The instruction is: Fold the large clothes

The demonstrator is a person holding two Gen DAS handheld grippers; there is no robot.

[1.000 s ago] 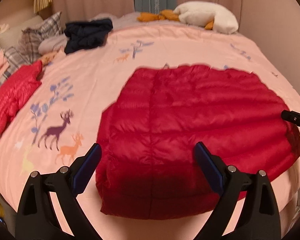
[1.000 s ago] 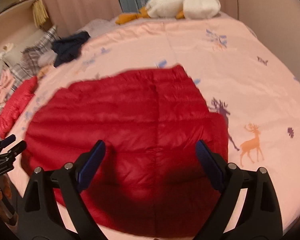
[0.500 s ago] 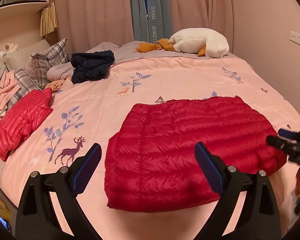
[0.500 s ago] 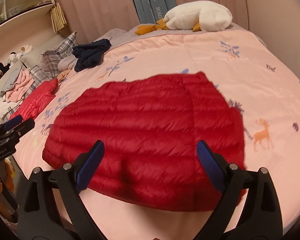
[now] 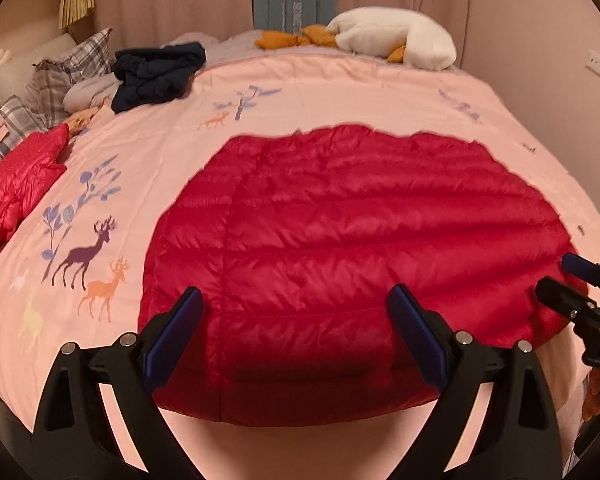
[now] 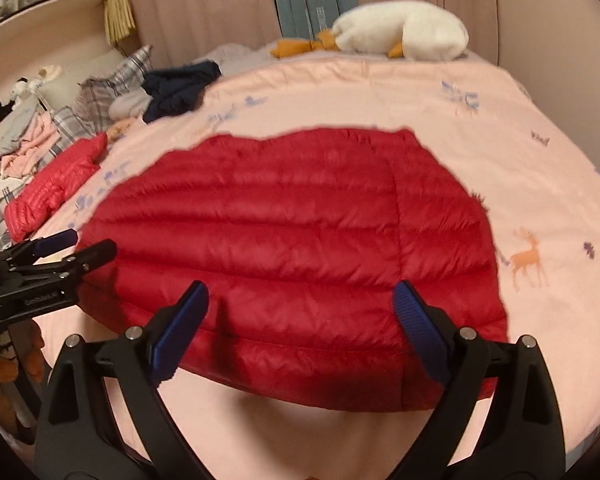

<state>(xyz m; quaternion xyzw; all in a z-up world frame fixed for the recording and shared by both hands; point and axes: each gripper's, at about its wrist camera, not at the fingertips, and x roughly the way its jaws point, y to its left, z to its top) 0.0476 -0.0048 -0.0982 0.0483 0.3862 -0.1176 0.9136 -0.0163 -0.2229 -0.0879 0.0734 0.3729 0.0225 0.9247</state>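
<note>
A dark red quilted down jacket [image 5: 352, 232] lies folded flat on the pink bedspread [image 5: 340, 88]; it also shows in the right wrist view [image 6: 292, 232]. My left gripper [image 5: 296, 320] is open and empty, over the jacket's near left edge. My right gripper [image 6: 300, 312] is open and empty, over its near right part. Each gripper shows at the edge of the other's view: the right gripper [image 5: 572, 284] and the left gripper [image 6: 72, 246].
A folded bright red jacket [image 5: 16, 184] lies at the bed's left edge. A dark navy garment [image 5: 156, 72], plaid pillows [image 5: 68, 76] and a white plush goose [image 5: 392, 38] sit at the far side. Curtains and a wall stand behind.
Both grippers rose and pulled back from the jacket, then dropped close over its near edge again. The jacket has not moved. Both stay open.
</note>
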